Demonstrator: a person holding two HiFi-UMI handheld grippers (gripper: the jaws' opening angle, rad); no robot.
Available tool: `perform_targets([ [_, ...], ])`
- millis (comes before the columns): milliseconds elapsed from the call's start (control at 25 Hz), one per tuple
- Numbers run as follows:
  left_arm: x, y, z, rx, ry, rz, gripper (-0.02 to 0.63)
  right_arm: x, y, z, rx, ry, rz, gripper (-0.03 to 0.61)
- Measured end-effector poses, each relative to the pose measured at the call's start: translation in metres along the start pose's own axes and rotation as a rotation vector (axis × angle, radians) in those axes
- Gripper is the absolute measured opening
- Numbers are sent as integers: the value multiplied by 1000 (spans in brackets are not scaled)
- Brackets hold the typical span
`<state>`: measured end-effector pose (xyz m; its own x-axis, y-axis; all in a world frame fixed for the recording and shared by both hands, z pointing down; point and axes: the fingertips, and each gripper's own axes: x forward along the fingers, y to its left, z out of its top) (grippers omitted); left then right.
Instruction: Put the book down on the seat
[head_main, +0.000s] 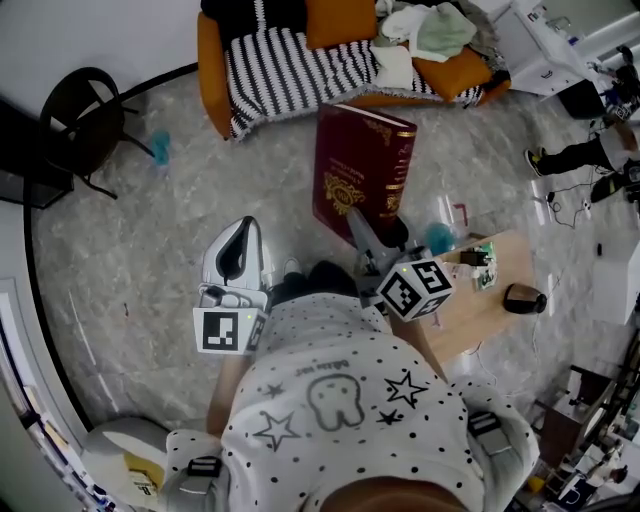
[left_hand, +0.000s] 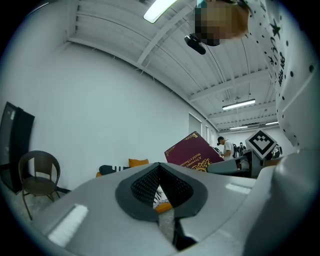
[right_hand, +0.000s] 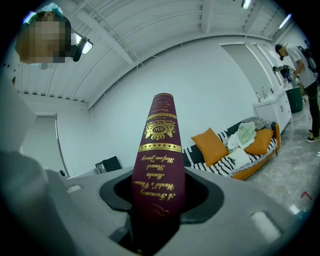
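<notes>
A thick maroon book (head_main: 362, 172) with gold lettering stands upright in the air, held by its lower edge in my right gripper (head_main: 360, 226), which is shut on it. In the right gripper view the book's spine (right_hand: 159, 150) rises from between the jaws. The seat is an orange sofa (head_main: 290, 70) with a black-and-white striped cover, on the floor beyond the book; it also shows at the right (right_hand: 235, 157). My left gripper (head_main: 246, 224) hangs to the left of the book, shut with nothing in it (left_hand: 160, 170). From there the book (left_hand: 192, 152) shows to the right.
Orange cushions (head_main: 340, 20) and loose clothes (head_main: 430, 35) lie on the sofa's right half. A black chair (head_main: 85, 115) stands at the left. A small wooden table (head_main: 485, 295) with small items is on the right. People and benches stand far right.
</notes>
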<state>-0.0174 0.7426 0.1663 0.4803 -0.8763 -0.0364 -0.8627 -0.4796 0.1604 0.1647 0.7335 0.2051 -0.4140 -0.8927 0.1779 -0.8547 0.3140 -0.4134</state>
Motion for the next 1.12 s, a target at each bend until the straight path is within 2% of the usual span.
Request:
perform_targets([
  [160,9,30,-5,-11,8,18,-3,27,1,2,2,10,-11,210],
  [560,28,39,-3,-31,11,47,-3,50,-7,10,-3,19,0,209],
  [1120,111,57,-4,-49,-7,103,-3,129,-50,42,-19,65,70,209],
])
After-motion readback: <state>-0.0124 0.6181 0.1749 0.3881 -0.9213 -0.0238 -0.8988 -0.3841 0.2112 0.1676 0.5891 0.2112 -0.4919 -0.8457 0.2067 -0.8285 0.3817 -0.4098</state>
